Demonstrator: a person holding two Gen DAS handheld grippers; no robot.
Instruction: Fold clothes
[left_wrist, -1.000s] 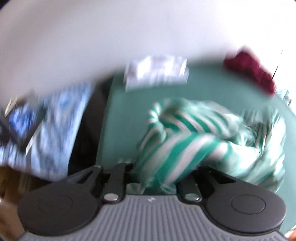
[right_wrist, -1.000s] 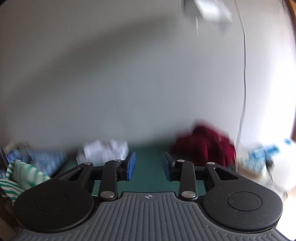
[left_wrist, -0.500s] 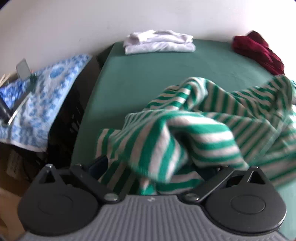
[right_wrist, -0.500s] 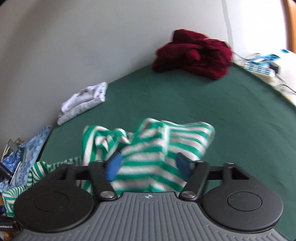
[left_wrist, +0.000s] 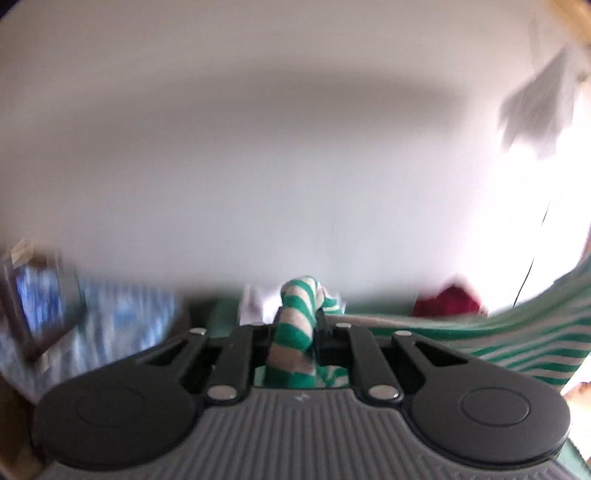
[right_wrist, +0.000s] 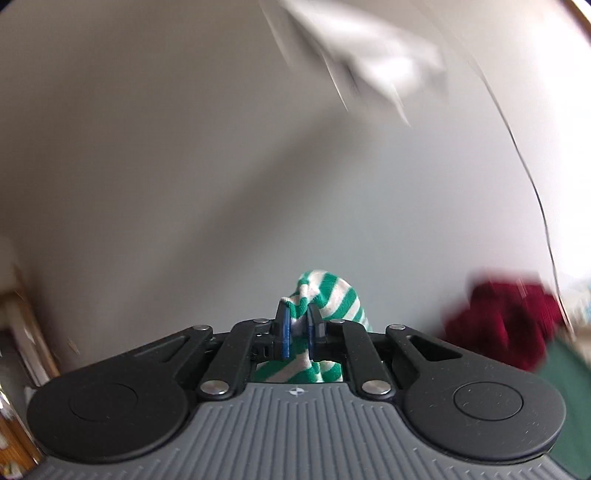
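A green-and-white striped garment is pinched in my left gripper, whose jaws are closing on a bunched fold that sticks up between them. More of the garment stretches away to the right, lifted off the green table. In the right wrist view my right gripper is also closing, its blue pads pressing another fold of the striped garment. Both views are tilted up at the wall and blurred.
A dark red garment lies heaped at the table's far right, also seen as a dark red garment. Folded white clothes sit at the far edge. A blue-patterned cloth hangs off to the left. A thin cable runs down the wall.
Both grippers, spread wide over the garment on the table half a second ago, have closed on its folds and risen, lifting the cloth. The views swung up toward the wall.
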